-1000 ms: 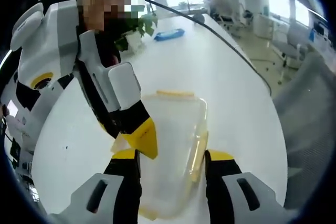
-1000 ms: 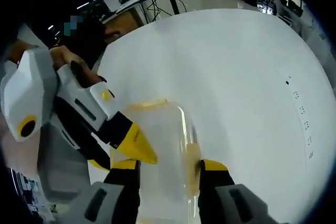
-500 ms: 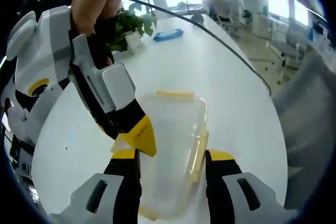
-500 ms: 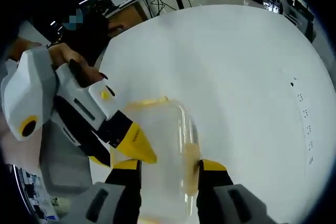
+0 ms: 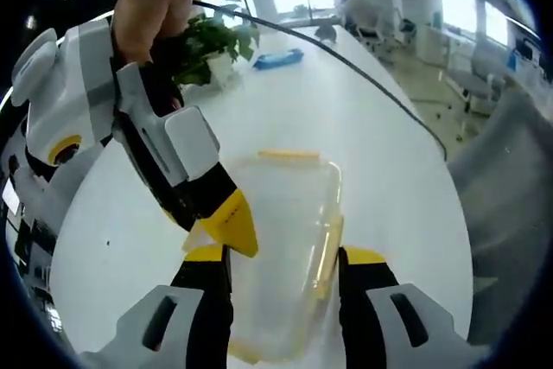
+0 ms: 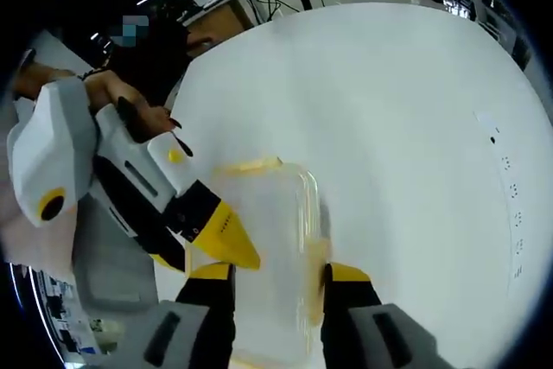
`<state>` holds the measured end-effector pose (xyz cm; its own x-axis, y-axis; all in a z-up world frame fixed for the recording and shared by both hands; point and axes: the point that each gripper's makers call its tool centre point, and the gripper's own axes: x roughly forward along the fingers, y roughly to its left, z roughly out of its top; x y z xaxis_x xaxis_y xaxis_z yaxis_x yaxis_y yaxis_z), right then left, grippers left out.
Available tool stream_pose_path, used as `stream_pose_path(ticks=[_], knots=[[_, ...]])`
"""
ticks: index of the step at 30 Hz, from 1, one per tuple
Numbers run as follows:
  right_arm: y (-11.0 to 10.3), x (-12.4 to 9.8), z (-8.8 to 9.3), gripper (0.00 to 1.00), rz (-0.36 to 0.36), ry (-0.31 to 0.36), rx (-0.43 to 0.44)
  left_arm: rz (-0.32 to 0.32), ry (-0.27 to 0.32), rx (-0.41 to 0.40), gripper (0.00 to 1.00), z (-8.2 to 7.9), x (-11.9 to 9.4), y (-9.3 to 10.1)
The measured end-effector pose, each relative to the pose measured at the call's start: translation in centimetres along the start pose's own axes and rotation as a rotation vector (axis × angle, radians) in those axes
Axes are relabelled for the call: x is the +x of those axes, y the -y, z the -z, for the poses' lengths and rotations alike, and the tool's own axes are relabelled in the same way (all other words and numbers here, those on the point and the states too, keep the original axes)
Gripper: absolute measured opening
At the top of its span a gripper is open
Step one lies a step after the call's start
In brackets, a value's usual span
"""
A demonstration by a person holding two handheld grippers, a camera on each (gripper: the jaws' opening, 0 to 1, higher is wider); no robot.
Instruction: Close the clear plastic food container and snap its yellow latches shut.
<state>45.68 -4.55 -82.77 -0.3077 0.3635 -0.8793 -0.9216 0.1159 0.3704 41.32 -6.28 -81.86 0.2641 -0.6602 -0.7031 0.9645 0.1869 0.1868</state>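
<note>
A clear plastic food container (image 5: 281, 257), rectangular with rounded corners and a faintly cloudy lid, is seen lying flat on a smooth white tabletop (image 5: 363, 118). In the left gripper view, the container is framed between the left gripper's (image 5: 281, 258) two black jaws with yellow tips, which stand apart on either side of it; whether the sides are actually pressed cannot be told. A yellow latch (image 5: 289, 155) is seen as a thin strip along the far short edge, and another yellow latch (image 5: 326, 257) runs along the long edge just inside the right-hand jaw. From the left of that view the other gripper, a white and black body ending in a wedge-shaped yellow tip (image 5: 232, 224), is brought down onto the container's near-left corner, with a hand (image 5: 160, 6) closed round its handle. A leafy green plant (image 5: 212, 41), a flat blue object (image 5: 278, 58) and a black cable (image 5: 346, 62) are seen farther along the tabletop. In the right gripper view, the same container (image 6: 268, 257) is held between the spread jaws of the right gripper (image 6: 268, 272), and its lid looks seated; the opposite gripper's yellow tip (image 6: 223, 239) rests at its left edge.
</note>
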Motion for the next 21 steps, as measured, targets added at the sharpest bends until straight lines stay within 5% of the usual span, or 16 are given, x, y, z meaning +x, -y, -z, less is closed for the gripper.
stream_pose_path(ticks=[21], knots=[[-0.04, 0.14, 0.11, 0.35, -0.004, 0.001, -0.013, -0.037, 0.009, 0.029, 0.46, 0.0, 0.36, 0.03]])
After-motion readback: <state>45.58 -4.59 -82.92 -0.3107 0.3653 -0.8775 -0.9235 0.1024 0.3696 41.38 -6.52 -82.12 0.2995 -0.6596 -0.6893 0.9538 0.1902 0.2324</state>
